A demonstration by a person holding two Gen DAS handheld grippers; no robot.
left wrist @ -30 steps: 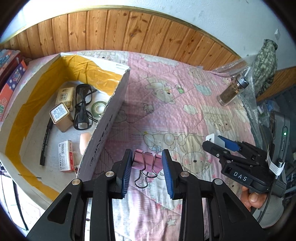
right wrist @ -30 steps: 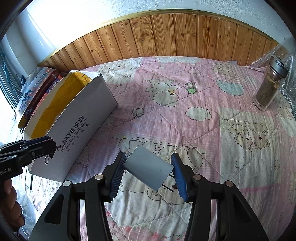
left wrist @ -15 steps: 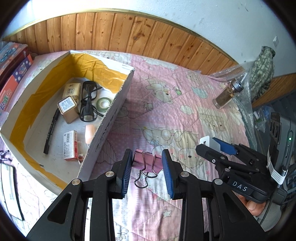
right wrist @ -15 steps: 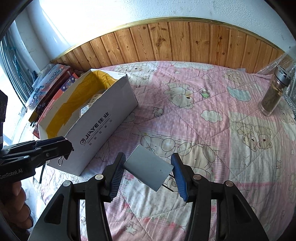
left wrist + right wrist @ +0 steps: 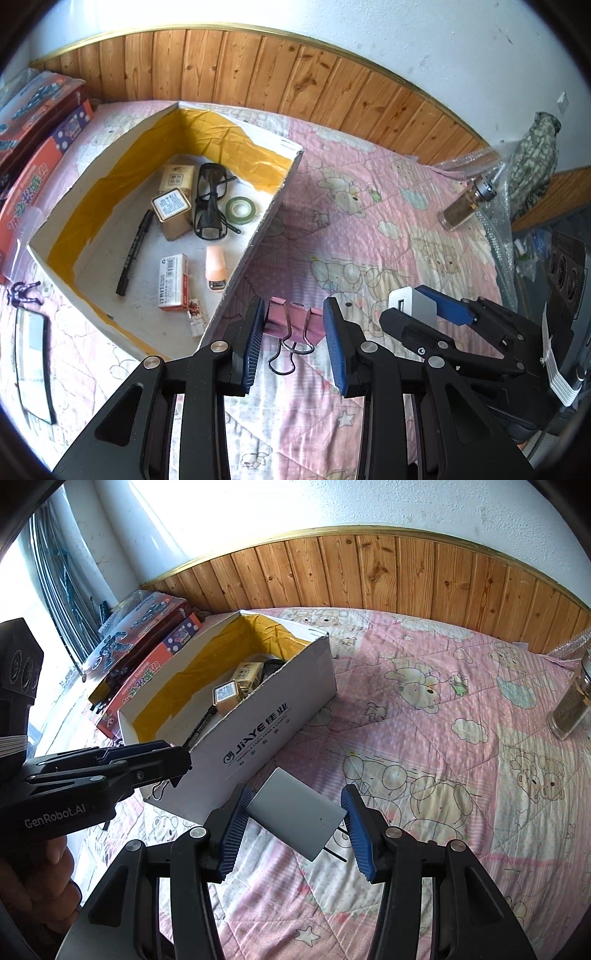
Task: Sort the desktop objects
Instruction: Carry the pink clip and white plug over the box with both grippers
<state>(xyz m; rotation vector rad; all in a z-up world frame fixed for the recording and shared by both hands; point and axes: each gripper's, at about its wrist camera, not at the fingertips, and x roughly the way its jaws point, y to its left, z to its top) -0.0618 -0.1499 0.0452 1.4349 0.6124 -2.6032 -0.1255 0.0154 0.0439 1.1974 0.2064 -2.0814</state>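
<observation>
Left gripper (image 5: pixel 293 336) pinching pink binder clip (image 5: pixel 291 323) just right of white cardboard box (image 5: pixel 255 240). Right gripper (image 5: pixel 293 825) clamped on grey power bank (image 5: pixel 295 814), above pink quilt (image 5: pixel 424 709), near the box.

Surface is a pink quilt (image 5: pixel 424 738) with a bear print. Directly on it: open white cardboard box (image 5: pixel 273 716) at left, stacked game boxes (image 5: pixel 147 657) behind it against the wall, glass jar (image 5: pixel 467 206) upright far right, small mirror (image 5: pixel 33 362) lying flat near left.
</observation>
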